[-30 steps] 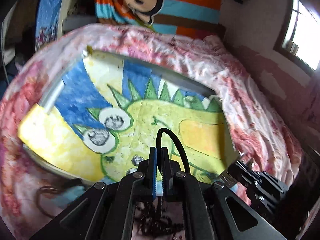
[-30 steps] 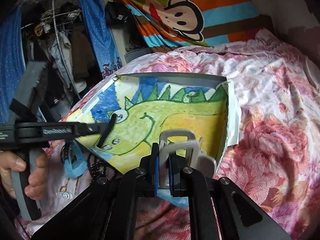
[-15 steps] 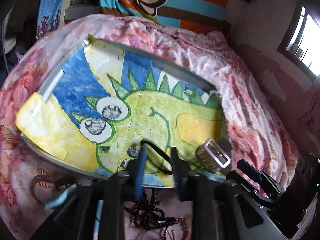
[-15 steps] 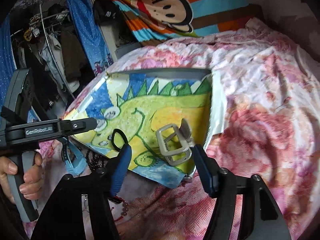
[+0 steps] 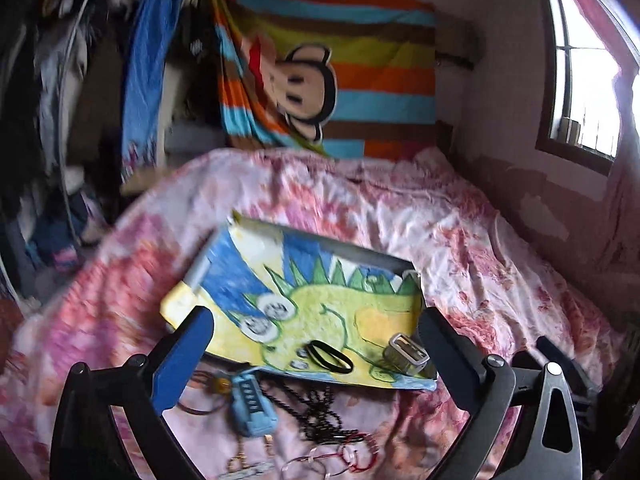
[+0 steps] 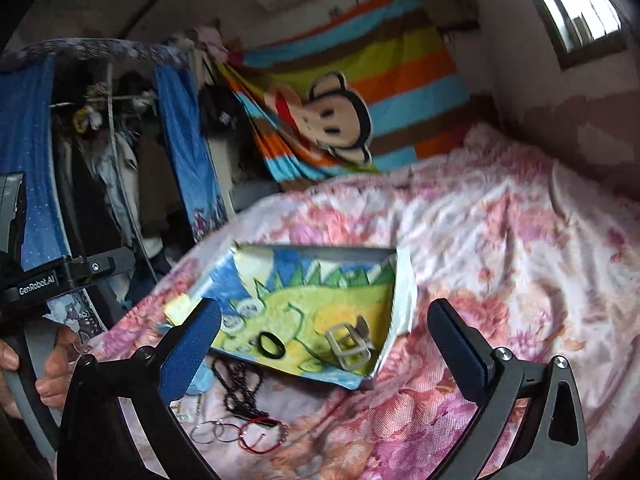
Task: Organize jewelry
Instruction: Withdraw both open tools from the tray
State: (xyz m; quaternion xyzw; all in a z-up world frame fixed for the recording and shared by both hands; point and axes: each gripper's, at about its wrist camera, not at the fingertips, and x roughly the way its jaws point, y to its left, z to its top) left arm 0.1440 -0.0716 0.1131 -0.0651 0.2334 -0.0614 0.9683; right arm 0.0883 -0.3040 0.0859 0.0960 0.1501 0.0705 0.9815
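A shallow tray lined with a dinosaur drawing (image 5: 256, 280) (image 6: 352, 254) lies on the bed. In it lie a black band (image 5: 330, 361) (image 6: 271, 345) and a silver clasp bracelet (image 5: 407, 357) (image 6: 351, 345). In front of the tray, on the bedspread, lie a black bead necklace (image 5: 320, 408) (image 6: 240, 384), a light blue watch (image 5: 252, 404), red and silver bangles (image 5: 340, 456) (image 6: 240, 434). My left gripper (image 5: 316, 356) and right gripper (image 6: 324, 344) are both open wide and empty, raised above the tray's near edge.
The floral bedspread (image 5: 440, 220) (image 6: 500, 240) covers the bed. A striped monkey blanket (image 5: 320, 80) hangs at the back, clothes (image 6: 120, 152) hang at left, a window (image 5: 580, 60) is at right. The hand holding the left gripper (image 6: 52, 368) shows at left.
Both grippers opened, releasing the black band and the silver clasp bracelet into the tray, then pulled back and up away from it.
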